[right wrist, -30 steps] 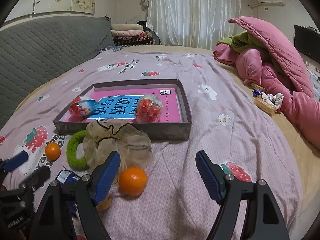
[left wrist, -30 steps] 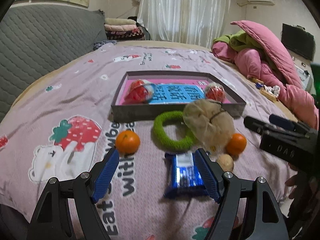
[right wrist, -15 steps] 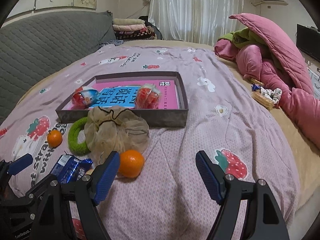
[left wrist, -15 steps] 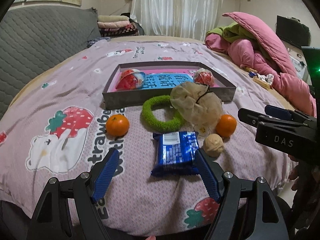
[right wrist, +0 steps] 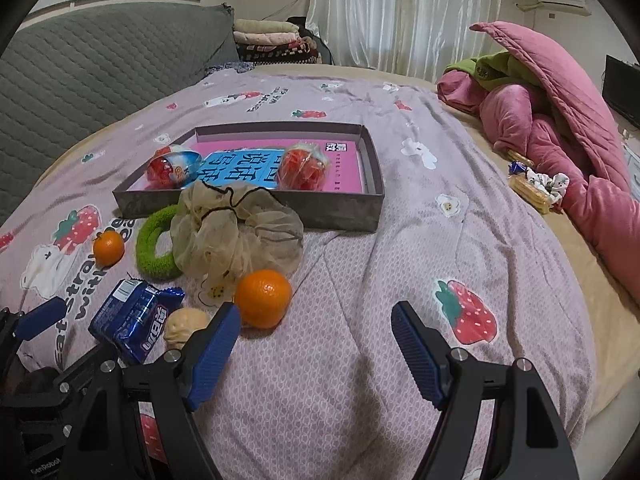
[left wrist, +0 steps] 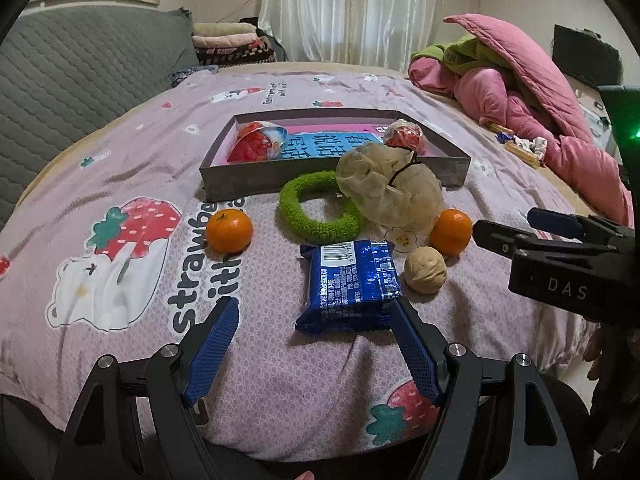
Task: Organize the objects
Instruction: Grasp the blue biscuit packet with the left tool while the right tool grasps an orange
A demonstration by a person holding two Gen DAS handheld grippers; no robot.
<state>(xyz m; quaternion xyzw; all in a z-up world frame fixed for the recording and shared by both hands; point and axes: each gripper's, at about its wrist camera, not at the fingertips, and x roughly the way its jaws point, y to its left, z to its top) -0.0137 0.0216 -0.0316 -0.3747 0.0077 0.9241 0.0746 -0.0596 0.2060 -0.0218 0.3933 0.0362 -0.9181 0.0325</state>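
Hovering over the bed, the left tongs stand apart and empty, the blue packet just beyond their right pad. Right tongs gape too, holding nothing, an orange beside their left pad. A walnut, green ring, mesh pouch and second orange lie near the box.

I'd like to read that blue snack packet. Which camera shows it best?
The left wrist view: the blue snack packet lies flat near the middle, whole, with barcode and printing facing up. The right wrist view shows it at the left edge, angled and crumpled, next to the walnut.
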